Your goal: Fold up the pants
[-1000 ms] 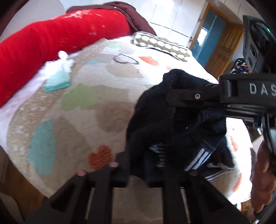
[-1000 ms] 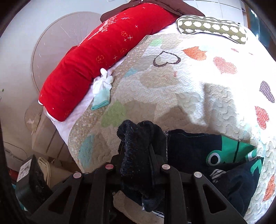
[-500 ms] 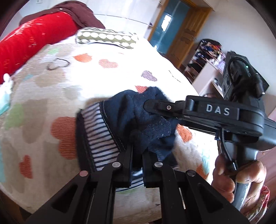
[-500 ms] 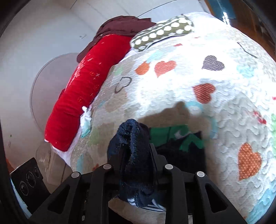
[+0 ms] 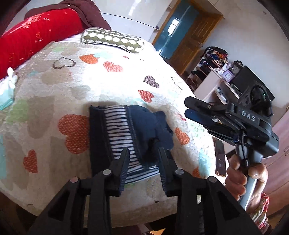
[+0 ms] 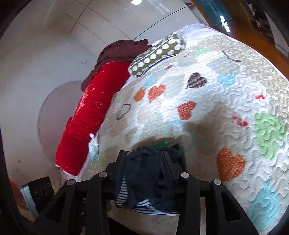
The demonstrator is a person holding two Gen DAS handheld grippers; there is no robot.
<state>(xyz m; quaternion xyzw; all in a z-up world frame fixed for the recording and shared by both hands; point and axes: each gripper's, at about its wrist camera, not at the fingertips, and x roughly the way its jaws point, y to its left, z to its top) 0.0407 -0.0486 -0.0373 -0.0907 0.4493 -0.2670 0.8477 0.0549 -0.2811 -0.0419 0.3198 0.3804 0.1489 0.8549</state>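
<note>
1. Red fabric fills the far left of the left wrist view: a long red bolster (image 5: 36, 36) lies along the bed's edge, with a maroon cloth (image 5: 86, 12) draped over its far end.
2. Just beside the bolster, a small white and teal cloth (image 5: 8, 86) rests on the heart-patterned quilt (image 5: 72, 86).
3. Further along, an olive pillow with white dots (image 5: 112, 38) lies at the head of the quilt.
4. The navy pants (image 5: 130, 130) sit near the front edge of the bed, bunched into a compact pile with the striped lining turned up.
5. The left gripper (image 5: 142, 159) hovers over the pile with its jaws spread wide; fabric lies between the fingers, but neither pad presses on it.
6. To the right, the right gripper (image 5: 196, 110), marked DAS, is seen side-on above the quilt, clear of the pants, in the person's right hand (image 5: 242, 175).
7. From that side angle its jaws look close together, yet the right wrist view shows the right gripper (image 6: 144, 160) with fingers parted and the pants (image 6: 146, 180) lying loosely between and below them, not pinched.
8. In the right wrist view a green printed patch on the pants peeks out just beyond the fingertips (image 6: 165, 155).
9. A wooden door with teal panels (image 5: 180, 34) and cluttered shelves (image 5: 216, 72) stand behind the bed on the right.
</note>
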